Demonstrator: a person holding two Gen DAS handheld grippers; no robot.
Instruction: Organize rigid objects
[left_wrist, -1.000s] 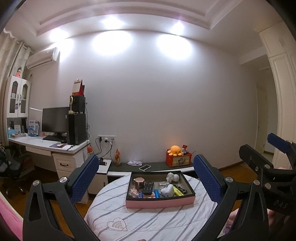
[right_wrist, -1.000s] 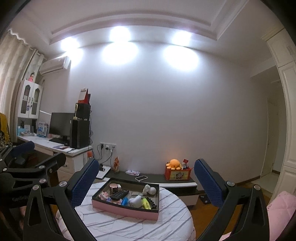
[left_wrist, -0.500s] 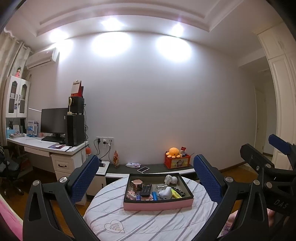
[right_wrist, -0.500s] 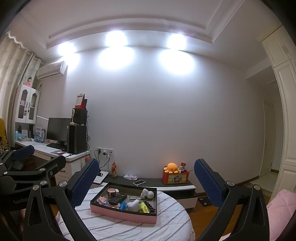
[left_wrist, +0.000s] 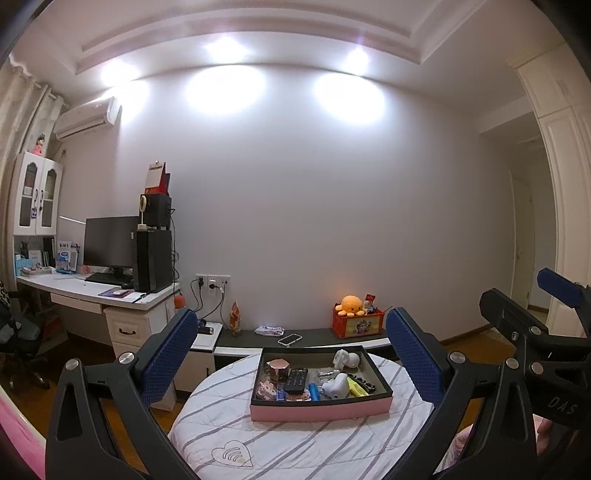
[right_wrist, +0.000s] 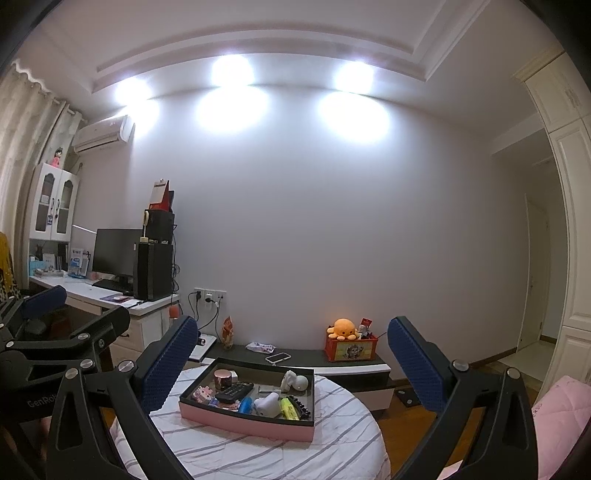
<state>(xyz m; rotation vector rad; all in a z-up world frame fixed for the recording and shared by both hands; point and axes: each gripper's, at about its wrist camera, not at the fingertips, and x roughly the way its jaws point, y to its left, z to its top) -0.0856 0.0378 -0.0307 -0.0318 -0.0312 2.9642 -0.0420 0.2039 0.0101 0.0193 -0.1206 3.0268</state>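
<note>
A pink box with a dark inside (left_wrist: 319, 410) (right_wrist: 243, 422) stands on a round table with a striped white cloth (left_wrist: 295, 443) (right_wrist: 258, 454). In it lie a black remote (left_wrist: 296, 380) (right_wrist: 234, 392), a pink cup (left_wrist: 279, 369), a white toy (left_wrist: 346, 359), a blue item (left_wrist: 314, 392), a yellow highlighter (left_wrist: 356, 388) (right_wrist: 289, 403) and other small things. My left gripper (left_wrist: 291, 356) is open and empty, held well short of the box. My right gripper (right_wrist: 291, 363) is open and empty too, also short of it.
A low dark shelf (left_wrist: 314, 338) behind the table carries a phone (left_wrist: 290, 339) and a red box with an orange plush (left_wrist: 355, 319). A white desk with monitor and computer tower (left_wrist: 110, 291) stands left. Pink bedding (right_wrist: 557, 410) lies at right.
Both grippers have tilted slightly, so the table and box sit a little lower and farther in both views. Both stay open and empty.
</note>
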